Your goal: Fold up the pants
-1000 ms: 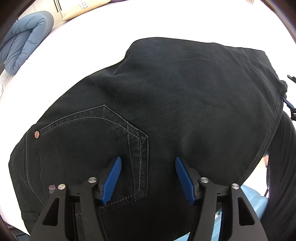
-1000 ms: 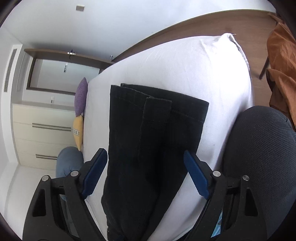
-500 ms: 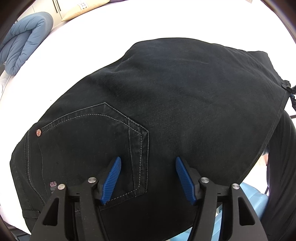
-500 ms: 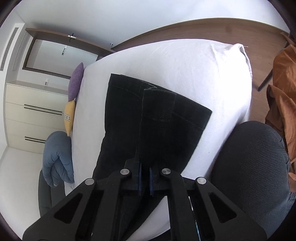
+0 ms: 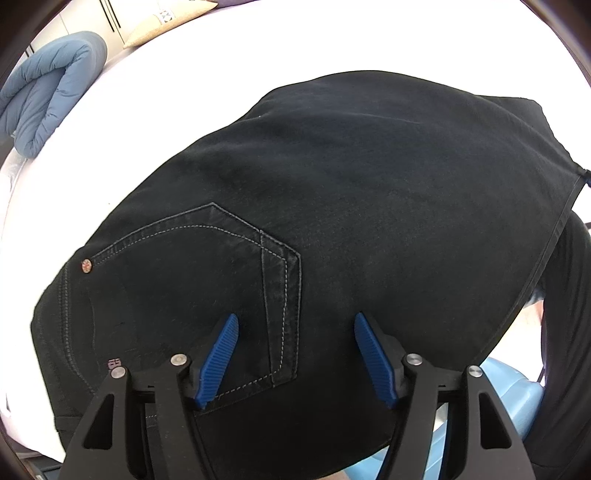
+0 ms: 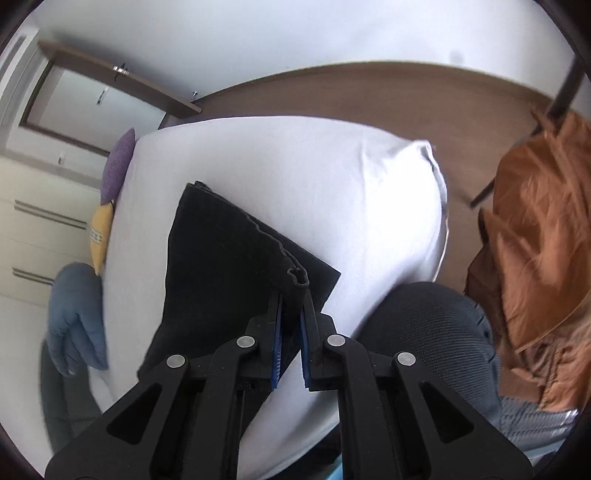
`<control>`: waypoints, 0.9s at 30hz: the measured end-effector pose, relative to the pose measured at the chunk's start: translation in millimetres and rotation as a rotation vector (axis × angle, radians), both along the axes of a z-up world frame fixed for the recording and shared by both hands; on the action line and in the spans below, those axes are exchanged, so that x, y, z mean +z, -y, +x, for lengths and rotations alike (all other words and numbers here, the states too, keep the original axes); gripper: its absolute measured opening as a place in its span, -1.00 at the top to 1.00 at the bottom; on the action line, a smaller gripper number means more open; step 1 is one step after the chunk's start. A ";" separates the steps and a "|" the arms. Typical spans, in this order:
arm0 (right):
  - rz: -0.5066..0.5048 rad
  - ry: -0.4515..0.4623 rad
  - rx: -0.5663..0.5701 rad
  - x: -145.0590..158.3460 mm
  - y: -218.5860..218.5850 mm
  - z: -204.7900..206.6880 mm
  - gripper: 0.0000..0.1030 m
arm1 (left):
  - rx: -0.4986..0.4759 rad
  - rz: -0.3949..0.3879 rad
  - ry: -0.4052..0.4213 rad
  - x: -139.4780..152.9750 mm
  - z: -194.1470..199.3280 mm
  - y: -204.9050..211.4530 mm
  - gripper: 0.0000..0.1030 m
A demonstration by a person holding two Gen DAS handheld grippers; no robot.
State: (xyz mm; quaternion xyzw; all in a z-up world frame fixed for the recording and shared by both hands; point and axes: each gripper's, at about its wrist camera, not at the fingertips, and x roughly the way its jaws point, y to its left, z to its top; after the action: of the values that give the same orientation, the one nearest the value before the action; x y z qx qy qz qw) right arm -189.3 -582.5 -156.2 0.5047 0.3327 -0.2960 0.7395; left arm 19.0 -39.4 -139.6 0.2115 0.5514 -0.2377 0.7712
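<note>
The black pants (image 5: 351, 206) lie on the white bed (image 5: 207, 74), seat side up, with a stitched back pocket (image 5: 207, 280) at the lower left. My left gripper (image 5: 293, 354) is open and hovers just above the pants beside the pocket's edge. In the right wrist view the pants (image 6: 218, 266) show their leg ends. My right gripper (image 6: 291, 325) is shut on the hem of the pants' legs (image 6: 297, 277) and lifts it off the bed (image 6: 332, 177).
A blue folded quilt (image 5: 48, 88) and a beige pillow (image 5: 166, 22) lie at the bed's far left. In the right wrist view there are a purple pillow (image 6: 118, 166), a yellow pillow (image 6: 99, 236), an orange garment (image 6: 535, 258) on a rack, a dark chair (image 6: 428, 328) and wooden floor.
My right gripper closed on the pants' leg hem and has raised it off the bed. The far edge of the pants has lifted in the left wrist view. The left gripper stayed open in place.
</note>
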 end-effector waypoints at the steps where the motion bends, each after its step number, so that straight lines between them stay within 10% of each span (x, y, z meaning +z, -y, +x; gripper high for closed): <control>1: -0.007 -0.018 -0.025 5.1 1.8 -2.9 0.80 | -0.001 0.008 0.004 0.5 -1.8 2.6 -0.34; 6: -0.091 0.029 -0.076 37.6 11.1 -21.1 0.80 | 0.032 -0.003 0.008 3.9 -4.9 0.7 -0.39; 12: -0.020 0.315 0.476 53.8 -33.7 77.5 0.80 | 0.024 -0.042 0.061 17.0 -14.3 5.3 -0.39; 17: 0.157 0.295 0.813 -5.0 -78.0 172.3 0.80 | 0.050 -0.095 0.061 25.1 -9.7 12.0 -0.39; 19: 0.159 0.153 0.743 -42.3 -66.1 191.1 0.84 | 0.057 -0.094 0.059 26.0 -8.5 15.0 -0.39; 21: 0.210 0.216 0.616 -64.6 -32.4 192.5 1.00 | 0.068 -0.101 0.057 26.4 -5.2 13.7 -0.39; 27: 0.058 0.214 0.301 -46.8 55.1 175.4 1.00 | 0.110 -0.122 0.040 22.8 10.5 6.6 -0.39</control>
State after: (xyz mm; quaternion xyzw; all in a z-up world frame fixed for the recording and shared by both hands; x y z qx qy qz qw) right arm -13.9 -637.7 -203.0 0.4991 0.3323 -0.1170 0.7917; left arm 29.5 -46.0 -116.8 0.1382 0.5312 -0.2240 0.8054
